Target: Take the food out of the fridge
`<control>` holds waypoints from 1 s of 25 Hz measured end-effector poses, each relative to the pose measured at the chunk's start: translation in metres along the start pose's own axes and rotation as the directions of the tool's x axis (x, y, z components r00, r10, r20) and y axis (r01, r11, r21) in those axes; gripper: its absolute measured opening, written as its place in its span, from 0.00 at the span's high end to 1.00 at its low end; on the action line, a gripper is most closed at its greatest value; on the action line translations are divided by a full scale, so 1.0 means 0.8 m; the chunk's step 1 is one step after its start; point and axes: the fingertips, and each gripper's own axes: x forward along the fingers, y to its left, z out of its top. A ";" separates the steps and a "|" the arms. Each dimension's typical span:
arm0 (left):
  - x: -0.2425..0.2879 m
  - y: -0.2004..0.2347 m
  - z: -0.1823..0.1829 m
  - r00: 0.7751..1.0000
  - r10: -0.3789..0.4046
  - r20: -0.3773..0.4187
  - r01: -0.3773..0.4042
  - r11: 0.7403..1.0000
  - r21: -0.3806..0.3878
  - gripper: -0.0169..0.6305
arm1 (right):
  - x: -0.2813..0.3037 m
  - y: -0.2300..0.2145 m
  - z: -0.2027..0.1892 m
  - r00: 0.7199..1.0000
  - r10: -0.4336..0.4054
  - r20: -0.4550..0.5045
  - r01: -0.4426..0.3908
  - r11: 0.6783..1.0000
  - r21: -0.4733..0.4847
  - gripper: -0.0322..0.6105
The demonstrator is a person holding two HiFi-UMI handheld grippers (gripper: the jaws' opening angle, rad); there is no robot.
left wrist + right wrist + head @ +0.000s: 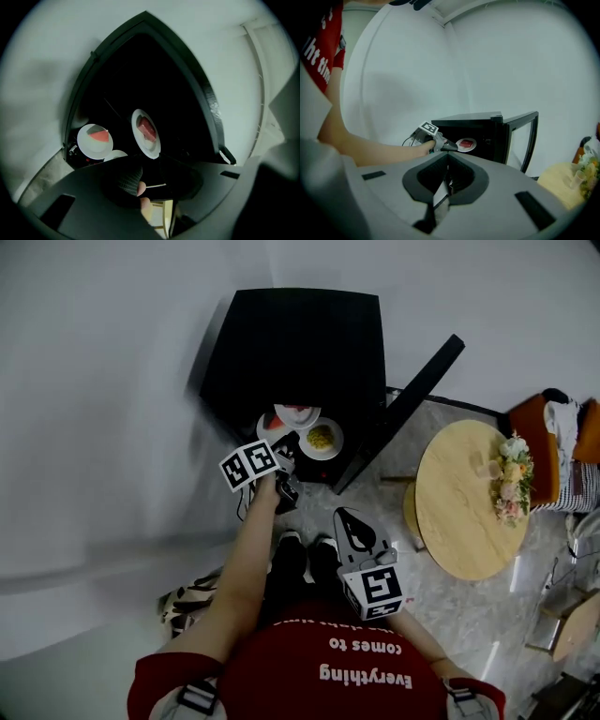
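While the door (412, 399) stands open, fridge (291, 343), head view: three plates of food (321, 439) inside, none out yet.
Left hand-held gripper (149, 174), its own view: jaws apart, empty, near the plate with red food (146, 133).
Right hand-held gripper (449, 180), its own view: jaws together, empty, well back.
Left to do: grasp and lift every plate.

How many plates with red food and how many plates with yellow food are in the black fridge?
Plates with red food: 2
Plates with yellow food: 1
Total: 3 plates in the fridge
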 end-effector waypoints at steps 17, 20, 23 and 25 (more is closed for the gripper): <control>0.082 0.034 0.028 0.990 -0.114 -0.084 0.071 0.911 -0.405 0.91 | 0.024 0.003 -0.002 0.984 -0.172 -0.050 0.174 0.984 0.038 0.93; 0.082 0.033 0.028 0.990 -0.123 -0.063 0.086 0.904 -0.419 0.91 | 0.024 0.005 -0.002 0.982 -0.179 -0.052 0.181 0.983 0.032 0.93; 0.075 0.032 0.022 0.988 -0.138 -0.067 0.098 0.904 -0.416 0.91 | 0.024 0.003 -0.001 0.982 -0.184 -0.052 0.186 0.982 0.035 0.93; 0.067 0.032 0.016 0.985 -0.153 -0.080 0.108 0.907 -0.408 0.91 | 0.027 0.001 0.001 0.981 -0.185 -0.050 0.187 0.981 0.042 0.93</control>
